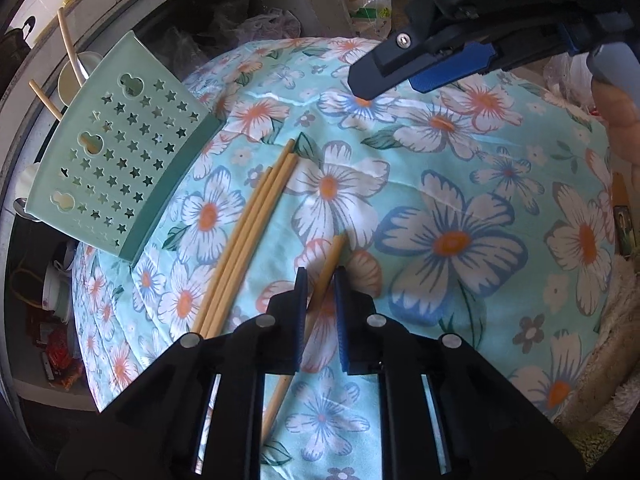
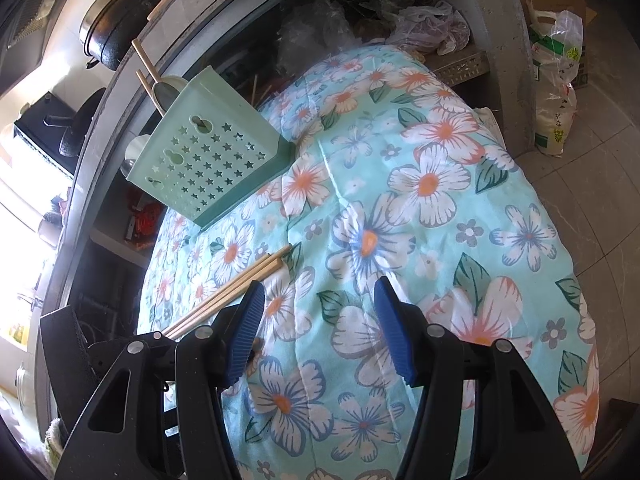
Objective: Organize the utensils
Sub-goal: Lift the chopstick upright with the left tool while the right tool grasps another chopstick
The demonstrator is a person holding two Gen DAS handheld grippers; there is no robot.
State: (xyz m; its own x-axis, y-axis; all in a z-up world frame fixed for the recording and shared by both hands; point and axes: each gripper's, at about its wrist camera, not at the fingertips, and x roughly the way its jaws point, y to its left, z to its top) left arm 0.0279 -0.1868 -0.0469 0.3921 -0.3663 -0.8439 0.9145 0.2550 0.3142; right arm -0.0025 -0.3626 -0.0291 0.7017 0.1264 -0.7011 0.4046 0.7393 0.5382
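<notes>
Three wooden chopsticks (image 1: 256, 224) lie side by side on the flowered cloth, also in the right wrist view (image 2: 240, 284). My left gripper (image 1: 319, 276) is shut on a fourth chopstick (image 1: 324, 276), which runs between its blue pads. A mint green utensil holder (image 1: 116, 160) with star holes stands at the cloth's far left, also in the right wrist view (image 2: 212, 156); wooden handles stick out of its top. My right gripper (image 2: 320, 300) is open and empty above the cloth, and shows in the left wrist view (image 1: 420, 68) at the top right.
The flowered cloth (image 1: 460, 184) covers a rounded table. A grey counter edge (image 2: 120, 92) with a black pot (image 2: 116, 24) runs behind the holder. Plastic bags (image 2: 556, 80) stand on the floor at the far right. Shelves with clutter lie under the counter.
</notes>
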